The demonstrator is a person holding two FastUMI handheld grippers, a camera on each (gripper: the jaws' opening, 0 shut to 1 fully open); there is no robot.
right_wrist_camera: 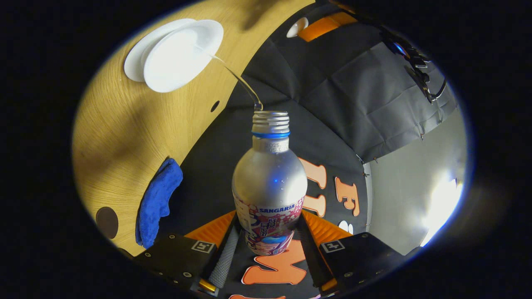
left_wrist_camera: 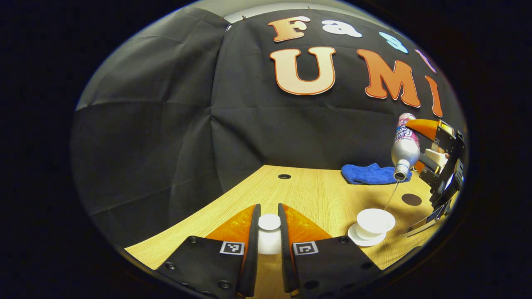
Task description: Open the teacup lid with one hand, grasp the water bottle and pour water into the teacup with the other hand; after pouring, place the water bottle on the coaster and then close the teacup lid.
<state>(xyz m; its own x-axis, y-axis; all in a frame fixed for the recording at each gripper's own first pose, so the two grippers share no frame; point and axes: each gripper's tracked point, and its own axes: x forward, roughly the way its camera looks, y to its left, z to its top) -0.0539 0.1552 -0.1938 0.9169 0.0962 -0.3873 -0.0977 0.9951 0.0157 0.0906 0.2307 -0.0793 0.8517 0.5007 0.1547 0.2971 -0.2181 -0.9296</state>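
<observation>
I see a blue cloth (left_wrist_camera: 371,174) bunched at the far edge of the wooden table (left_wrist_camera: 316,195), w/ a small round hole (left_wrist_camera: 284,176) nearby.

— What sort of place am I working in?

— A staged recording booth, not a real kitchen. Black cloth (left_wrist_camera: 166,137) hangs as a creased wall behind my wooden table (left_wrist_camera: 316,195), pinned along its top edge, with a plain pale wall (right_wrist_camera: 411,182) past its edge.

— And on the table?

— Cable holes (left_wrist_camera: 284,176) cut in the tabletop, like an office desk. A blue cloth (left_wrist_camera: 370,174) and a dark round coaster (left_wrist_camera: 411,199) lie there.
</observation>
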